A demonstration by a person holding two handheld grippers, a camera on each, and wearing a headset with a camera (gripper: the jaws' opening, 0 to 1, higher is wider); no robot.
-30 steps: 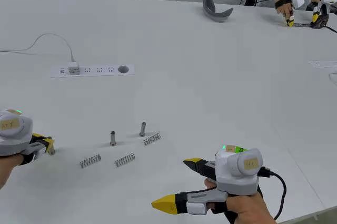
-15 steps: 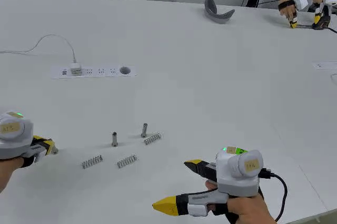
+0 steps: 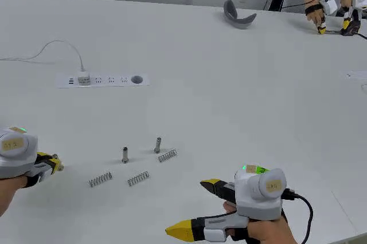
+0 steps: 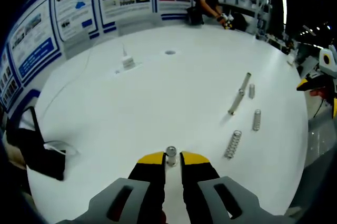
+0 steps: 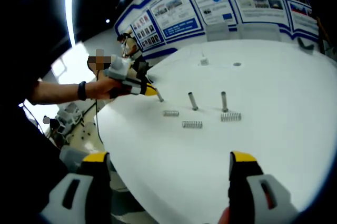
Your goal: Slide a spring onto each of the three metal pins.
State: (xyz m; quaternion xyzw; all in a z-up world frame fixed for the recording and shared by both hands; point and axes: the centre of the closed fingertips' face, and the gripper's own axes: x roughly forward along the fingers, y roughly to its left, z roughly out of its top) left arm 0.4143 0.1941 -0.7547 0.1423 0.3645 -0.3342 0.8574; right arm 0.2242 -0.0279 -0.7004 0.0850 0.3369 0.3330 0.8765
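Note:
Two metal pins [image 3: 125,154] [image 3: 157,144] stand upright on the white table. Three springs [image 3: 167,155] [image 3: 137,178] [image 3: 100,180] lie flat around them. My left gripper [image 3: 53,164], at the left edge, is shut on a third pin [image 4: 170,155], pinched between its yellow tips. From the right gripper view, the left gripper [image 5: 148,90] holds that pin [image 5: 159,96] down against the table, left of the pins [image 5: 192,101] [image 5: 224,101]. My right gripper [image 3: 195,207] sits near the front edge, open, with nothing between its jaws [image 5: 167,163].
A white power strip [image 3: 103,79] with a plugged-in cable lies behind the pins. A grey curved object [image 3: 236,14] rests at the far side. Another person works with grippers [image 3: 332,17] at the far right corner. The table's front edge runs close by my right hand.
The head view has shifted slightly. The left gripper still holds the pin in about the same place, and the right gripper stays open.

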